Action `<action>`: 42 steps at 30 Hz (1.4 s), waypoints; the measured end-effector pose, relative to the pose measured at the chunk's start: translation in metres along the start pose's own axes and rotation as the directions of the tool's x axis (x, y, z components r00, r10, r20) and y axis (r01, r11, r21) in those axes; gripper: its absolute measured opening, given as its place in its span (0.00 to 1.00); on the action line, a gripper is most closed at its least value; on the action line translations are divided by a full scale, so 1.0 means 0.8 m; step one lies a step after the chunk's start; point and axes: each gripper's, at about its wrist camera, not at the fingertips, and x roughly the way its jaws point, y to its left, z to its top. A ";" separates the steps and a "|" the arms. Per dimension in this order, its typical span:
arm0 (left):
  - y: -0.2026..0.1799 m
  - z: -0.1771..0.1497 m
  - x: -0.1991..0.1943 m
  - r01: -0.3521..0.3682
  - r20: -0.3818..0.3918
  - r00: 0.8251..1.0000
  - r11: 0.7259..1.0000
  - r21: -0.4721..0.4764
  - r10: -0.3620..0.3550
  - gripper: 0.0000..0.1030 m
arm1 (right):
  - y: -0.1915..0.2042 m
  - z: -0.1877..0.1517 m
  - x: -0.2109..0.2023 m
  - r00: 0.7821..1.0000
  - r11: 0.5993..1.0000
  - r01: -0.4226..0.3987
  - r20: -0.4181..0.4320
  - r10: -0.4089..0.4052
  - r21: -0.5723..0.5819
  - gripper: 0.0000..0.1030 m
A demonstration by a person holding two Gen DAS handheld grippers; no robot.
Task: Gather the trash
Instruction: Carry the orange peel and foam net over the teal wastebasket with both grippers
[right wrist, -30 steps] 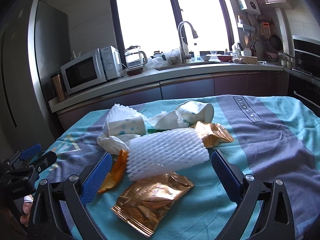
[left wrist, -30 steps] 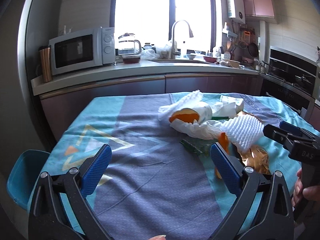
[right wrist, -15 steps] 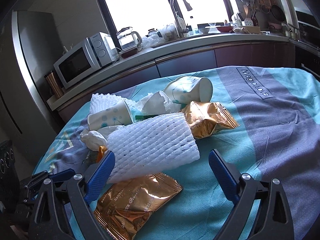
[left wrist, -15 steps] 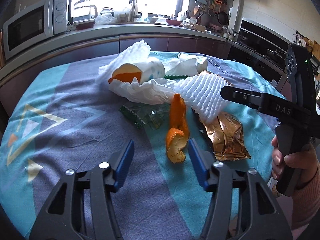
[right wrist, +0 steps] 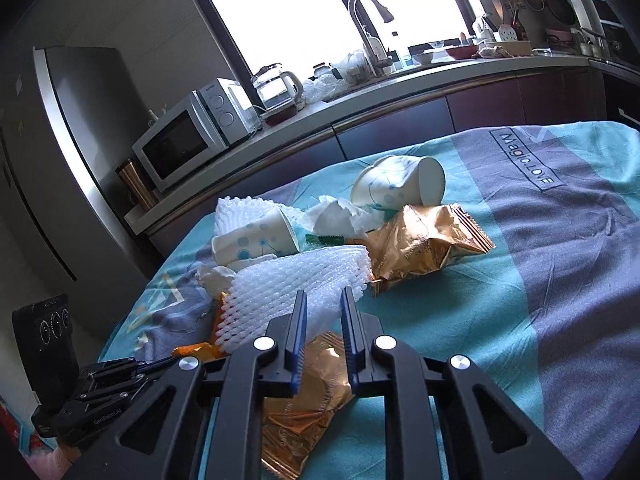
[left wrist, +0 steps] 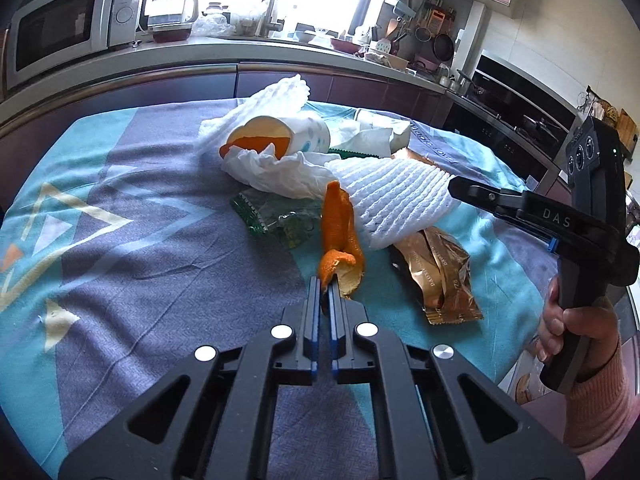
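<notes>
The left gripper (left wrist: 324, 286) pinches the orange peel (left wrist: 339, 240) at its curled near end — light, limp, tearable. Just right of it, the right gripper (right wrist: 324, 300) has just closed on the foam net (right wrist: 296, 280) — springy, weightless.

Daylit from a blown-out window (right wrist: 304, 8); dim, shadowed left side, sharp centre, strongly bowed fisheye edges, black corners.

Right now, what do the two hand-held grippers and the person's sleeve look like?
Left hand-held gripper: black angular frame, silver rivets, blue pads. Right hand-held gripper: the same build; from the left camera its black body reads "DAS" in white letters, with a pistol-style handle. The sleeve is pink ribbed knit.
</notes>
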 end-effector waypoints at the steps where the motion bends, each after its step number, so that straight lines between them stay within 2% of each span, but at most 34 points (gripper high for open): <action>1: 0.001 0.000 -0.006 0.003 0.009 1.000 1.000 0.000 -0.003 0.04 | 0.004 0.002 -0.005 1.000 1.000 -0.007 0.010 0.007 -0.009 0.13; 8: 0.010 0.000 -0.054 0.014 0.070 0.997 1.000 -0.008 -0.013 0.04 | 0.038 0.018 -0.040 0.995 0.996 -0.048 0.081 0.054 -0.073 0.11; 14: 0.034 -0.006 -0.104 0.006 0.133 0.991 1.000 -0.028 -0.002 0.04 | 0.089 0.029 -0.058 0.985 0.982 -0.114 0.115 0.132 -0.152 0.10; 20: 0.081 -0.021 -0.158 -0.054 0.186 0.980 0.995 -0.084 0.069 0.04 | 0.154 0.034 -0.044 0.966 0.947 -0.219 0.087 0.245 -0.235 0.10; 24: 0.124 -0.032 -0.196 -0.127 0.217 0.963 0.980 -0.155 0.159 0.04 | 0.202 0.033 -0.015 0.942 0.911 -0.312 0.035 0.333 -0.271 0.10; 29: 0.190 -0.047 -0.248 -0.240 0.238 0.922 0.934 -0.265 0.305 0.04 | 0.271 0.026 0.036 0.900 0.849 -0.428 -0.057 0.433 -0.311 0.10; 34: 0.257 -0.067 -0.289 -0.353 0.217 0.867 0.860 -0.369 0.449 0.04 | 0.340 0.018 0.092 0.857 0.790 -0.514 -0.151 0.493 -0.335 0.10; 38: 0.304 -0.084 -0.306 -0.420 0.173 0.832 0.802 -0.425 0.527 0.04 | 0.387 0.007 0.132 0.833 0.760 -0.553 -0.223 0.506 -0.342 0.10; 42: 0.345 -0.102 -0.307 -0.461 0.121 0.813 0.756 -0.464 0.570 0.04 | 0.426 -0.007 0.166 0.817 0.741 -0.575 -0.292 0.497 -0.346 0.10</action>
